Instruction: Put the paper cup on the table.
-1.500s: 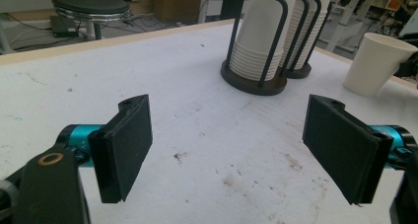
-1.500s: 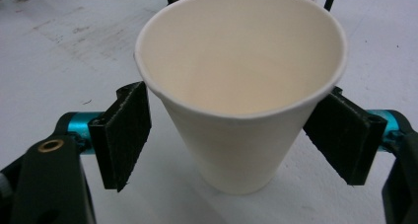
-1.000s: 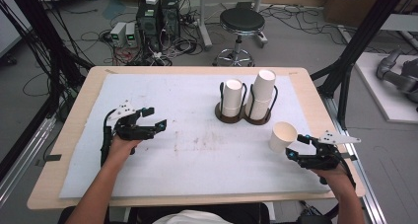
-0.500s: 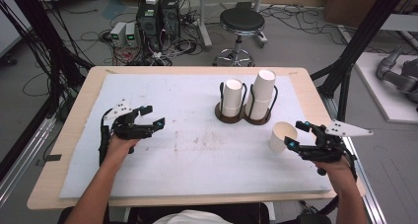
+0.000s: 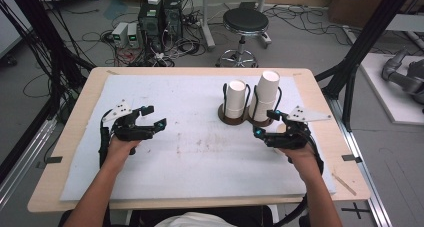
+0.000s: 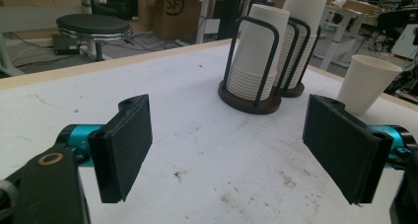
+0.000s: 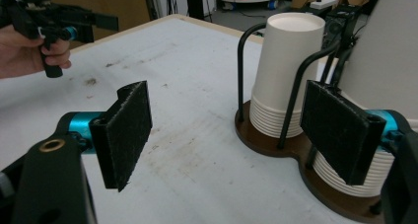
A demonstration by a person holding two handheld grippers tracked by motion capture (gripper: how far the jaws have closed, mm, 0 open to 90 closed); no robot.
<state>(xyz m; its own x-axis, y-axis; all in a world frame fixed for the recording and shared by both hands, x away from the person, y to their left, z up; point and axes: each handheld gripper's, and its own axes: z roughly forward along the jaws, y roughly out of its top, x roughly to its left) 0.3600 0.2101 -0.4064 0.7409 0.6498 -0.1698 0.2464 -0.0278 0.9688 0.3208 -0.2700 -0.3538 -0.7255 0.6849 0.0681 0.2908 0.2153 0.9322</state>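
Partly hidden lone cup (image 6: 367, 83), right tool (image 5: 270, 124) open

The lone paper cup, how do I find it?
Look at the white table mat, then the dark cup holder with two stacks. Beside it stands the lone paper cup, mouth up and by itself, while the others are stacked upside down.
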